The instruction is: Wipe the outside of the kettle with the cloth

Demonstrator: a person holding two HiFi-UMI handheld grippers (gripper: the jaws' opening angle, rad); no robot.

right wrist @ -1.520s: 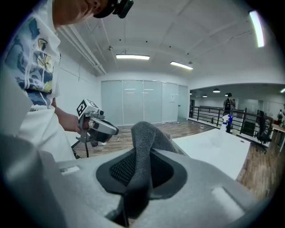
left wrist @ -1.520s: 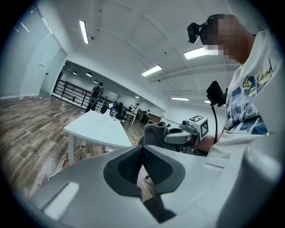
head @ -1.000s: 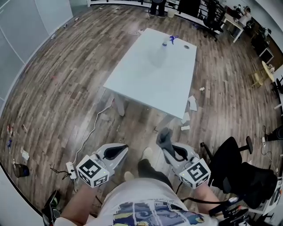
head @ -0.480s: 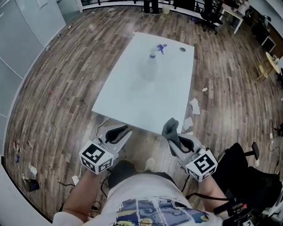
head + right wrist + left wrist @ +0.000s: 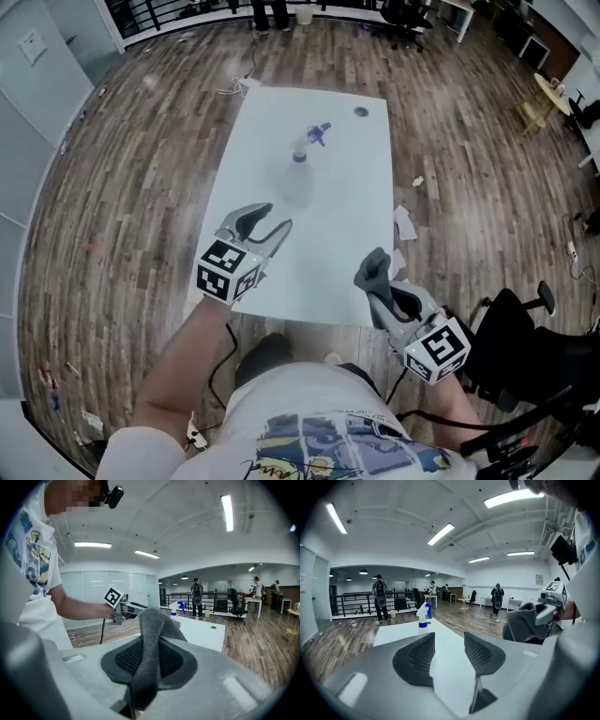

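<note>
The left gripper (image 5: 270,217) hangs over the near left part of the white surface (image 5: 328,244). Its jaws have just been opening and now stand apart with nothing between them. In the left gripper view its pads (image 5: 423,654) show as dark, curved inserts with a fine mesh texture, set in smooth pale grey shells. Only the flat surface top shows through the gap.

The right gripper (image 5: 389,291) sits at the surface's near right corner, clenched on the cloth (image 5: 375,267). The cloth is grey, thick and fleecy. It is pinched into a fold between the meshed pads, and its rounded free end stands up past the jaw tips. Each gripper carries a cube with black-and-white square markers, the left cube (image 5: 228,272) and the right cube (image 5: 439,349).

The spray bottle (image 5: 296,183) stands upright on the surface beyond the left gripper, well apart from both grippers. It has a translucent, rounded body, a blue collar and a blue-and-white trigger head. Near the far right corner of the surface there is a small round hole (image 5: 362,112).

The surface is a smooth, matt rectangle standing on a floor (image 5: 122,206) of grey-brown wood planks. Crumpled white paper scraps (image 5: 405,222) lie on the floor by the surface's right edge. A black office chair (image 5: 511,328) stands just to the right of the person.
</note>
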